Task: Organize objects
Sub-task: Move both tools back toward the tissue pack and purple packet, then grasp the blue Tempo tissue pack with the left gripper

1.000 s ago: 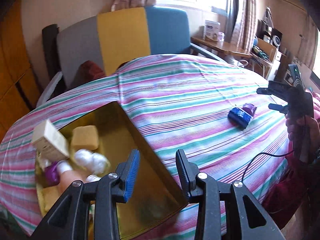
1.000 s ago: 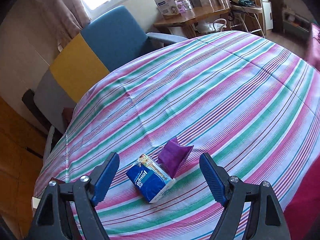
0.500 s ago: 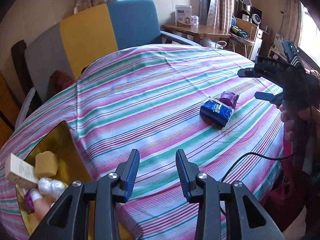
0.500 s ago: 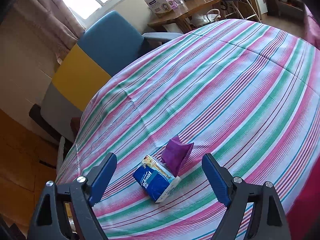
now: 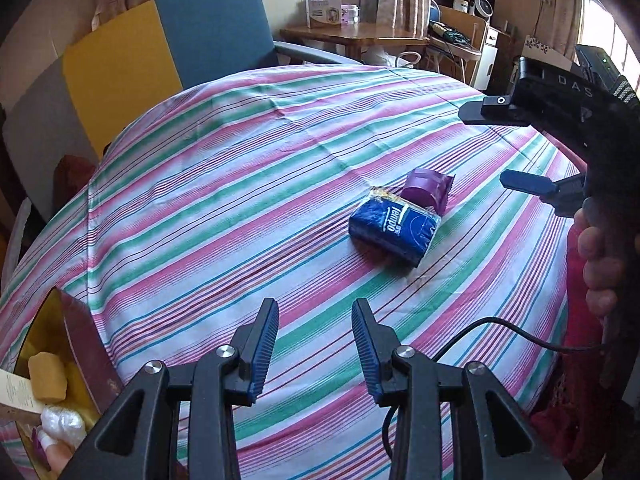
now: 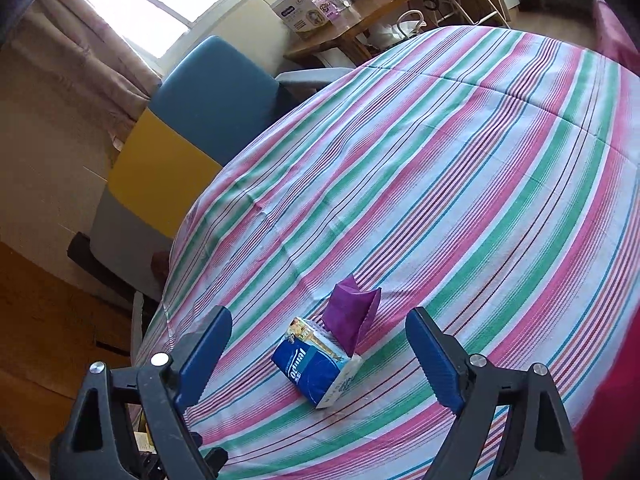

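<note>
A blue Tempo tissue pack [image 5: 394, 227] lies on the striped tablecloth, touching a small purple packet [image 5: 428, 190] behind it. Both also show in the right wrist view, the tissue pack [image 6: 316, 370] and the purple packet [image 6: 352, 312]. My left gripper [image 5: 315, 346] is open and empty, above the cloth short of the pack. My right gripper [image 6: 318, 354] is open wide and empty, hovering with the pack between its fingers' lines; it shows in the left wrist view [image 5: 524, 148] at the right. A gold-lined box [image 5: 78, 328] with a sponge, a carton and other items sits at the lower left.
The round table [image 6: 460, 168] carries a striped cloth. A blue, yellow and grey chair [image 5: 168, 56] stands behind it. A wooden side table [image 5: 352, 36] with a white box and shelves are at the back. A black cable [image 5: 500, 332] hangs at the table's right edge.
My left gripper has swung right, away from the gold box toward the tissue pack. The right gripper has stayed over the pack, shifting slightly closer.
</note>
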Available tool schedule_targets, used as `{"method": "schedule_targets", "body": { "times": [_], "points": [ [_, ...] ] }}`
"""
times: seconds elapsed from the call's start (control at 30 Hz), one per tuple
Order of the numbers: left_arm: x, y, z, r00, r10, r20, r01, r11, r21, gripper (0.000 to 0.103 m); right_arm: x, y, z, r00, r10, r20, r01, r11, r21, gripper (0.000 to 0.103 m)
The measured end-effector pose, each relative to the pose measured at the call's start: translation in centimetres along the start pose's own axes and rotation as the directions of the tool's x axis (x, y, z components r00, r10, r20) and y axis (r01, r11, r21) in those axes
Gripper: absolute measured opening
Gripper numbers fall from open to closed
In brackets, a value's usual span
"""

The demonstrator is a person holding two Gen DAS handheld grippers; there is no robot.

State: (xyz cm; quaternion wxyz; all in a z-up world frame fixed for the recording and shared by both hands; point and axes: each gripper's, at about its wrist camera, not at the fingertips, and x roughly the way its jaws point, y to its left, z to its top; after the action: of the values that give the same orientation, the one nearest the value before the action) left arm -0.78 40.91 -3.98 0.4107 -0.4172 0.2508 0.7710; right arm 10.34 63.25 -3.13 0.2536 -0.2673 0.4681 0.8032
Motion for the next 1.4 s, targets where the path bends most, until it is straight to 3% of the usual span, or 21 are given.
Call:
{"method": "schedule_targets", "body": {
  "times": [0.13,0.27,0.4,0.53,0.73,0.87,0.93,1.1,1.4],
  "points": [
    [1.7,-1.5,1.8,0.999,-0.037,-0.011,0.037,0.998,0.046,0.045,-0.2,-0.6,0.1,1.000,0.010,0.007,-0.010,0.999,0.034,0.090],
    [3.5,-2.9,3.5,0.996,-0.088,-0.033,0.090,0.994,0.059,0.067,-0.1,-0.7,0.1,1.000,0.021,0.000,-0.021,0.999,0.040,0.090],
    [5.4,-3.9,4.6,0.984,-0.158,-0.078,0.160,0.987,0.014,0.073,0.1,-0.8,0.1,0.999,0.033,-0.011,-0.033,0.998,0.045,0.091],
    [7.3,-3.9,5.4,0.967,-0.222,-0.123,0.206,0.970,-0.130,0.073,0.1,-0.8,0.0,0.999,0.042,-0.013,-0.041,0.998,0.047,0.091],
    [10.2,-3.2,7.2,0.965,-0.215,-0.151,0.172,0.951,-0.255,0.074,0.2,-0.8,0.0,0.999,0.046,-0.018,-0.045,0.998,0.054,0.092],
    [11.7,-3.0,7.9,0.967,-0.189,-0.171,0.135,0.949,-0.286,0.074,0.3,-0.8,-0.1,0.999,0.049,-0.022,-0.048,0.997,0.055,0.092],
    [11.9,-3.1,8.3,0.968,-0.175,-0.182,0.119,0.952,-0.282,0.074,0.5,-0.8,-0.2,0.998,0.049,-0.029,-0.047,0.997,0.054,0.092],
    [12.5,-4.4,8.2,0.973,-0.114,-0.199,0.080,0.982,-0.171,0.074,0.5,-0.8,-0.2,0.999,0.039,-0.024,-0.038,0.998,0.055,0.092],
    [9.1,-0.6,2.8,0.973,-0.131,-0.192,0.108,0.986,-0.126,0.068,0.8,-0.5,-0.1,1.000,0.000,-0.020,0.000,0.999,0.036,0.092]
  ]
}}
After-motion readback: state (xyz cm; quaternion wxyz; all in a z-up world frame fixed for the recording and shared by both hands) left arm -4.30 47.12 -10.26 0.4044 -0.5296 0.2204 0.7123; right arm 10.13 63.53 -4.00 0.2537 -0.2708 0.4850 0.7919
